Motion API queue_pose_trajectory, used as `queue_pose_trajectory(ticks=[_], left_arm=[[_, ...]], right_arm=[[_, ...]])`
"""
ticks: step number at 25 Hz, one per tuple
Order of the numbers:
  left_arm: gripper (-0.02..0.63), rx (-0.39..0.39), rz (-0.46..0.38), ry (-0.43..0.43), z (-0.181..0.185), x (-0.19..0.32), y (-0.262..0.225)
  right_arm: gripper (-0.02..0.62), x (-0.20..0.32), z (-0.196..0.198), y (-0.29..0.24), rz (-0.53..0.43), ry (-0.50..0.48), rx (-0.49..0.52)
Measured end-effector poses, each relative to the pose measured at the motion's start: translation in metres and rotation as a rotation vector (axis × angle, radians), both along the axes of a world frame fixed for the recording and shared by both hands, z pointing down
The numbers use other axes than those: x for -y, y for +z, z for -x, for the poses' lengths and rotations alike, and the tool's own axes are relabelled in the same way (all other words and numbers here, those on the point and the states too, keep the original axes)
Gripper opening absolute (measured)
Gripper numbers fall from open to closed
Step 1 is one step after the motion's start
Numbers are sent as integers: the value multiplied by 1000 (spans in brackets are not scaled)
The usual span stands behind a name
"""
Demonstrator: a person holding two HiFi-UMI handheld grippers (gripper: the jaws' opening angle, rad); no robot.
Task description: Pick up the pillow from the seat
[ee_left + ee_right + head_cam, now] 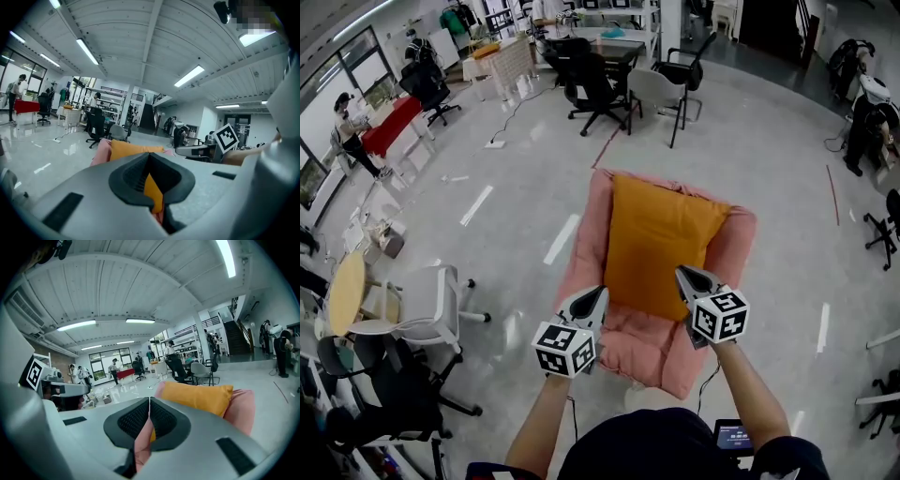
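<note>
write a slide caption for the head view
Left gripper and right gripper, jaws shut, poised at the near corners of the orange pillow on the pink seat.

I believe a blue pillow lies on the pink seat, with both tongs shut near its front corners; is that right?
Not quite: the pillow is orange, not blue, as the head view shows. It does lie on the pink seat, with the left tongs and right tongs shut near its front corners.

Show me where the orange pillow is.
In the head view's middle, the orange pillow lies on the pink seat, just beyond the left claw and right claw.
</note>
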State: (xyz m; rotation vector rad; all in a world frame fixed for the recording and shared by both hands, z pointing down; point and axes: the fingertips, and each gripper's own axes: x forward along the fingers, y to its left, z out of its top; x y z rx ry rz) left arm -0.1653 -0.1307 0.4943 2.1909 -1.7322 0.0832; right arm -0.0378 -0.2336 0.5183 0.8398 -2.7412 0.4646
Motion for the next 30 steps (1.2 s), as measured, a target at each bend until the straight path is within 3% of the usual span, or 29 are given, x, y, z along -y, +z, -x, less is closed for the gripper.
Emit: queue_pose_trajectory(ticks=[17,30], left_arm=[[3,-22,69,30,-19,79,24],[3,53,102,85,-12,115,37]], right_arm=[[20,66,-23,30,71,31,2],[21,87,-34,44,108,93,8]])
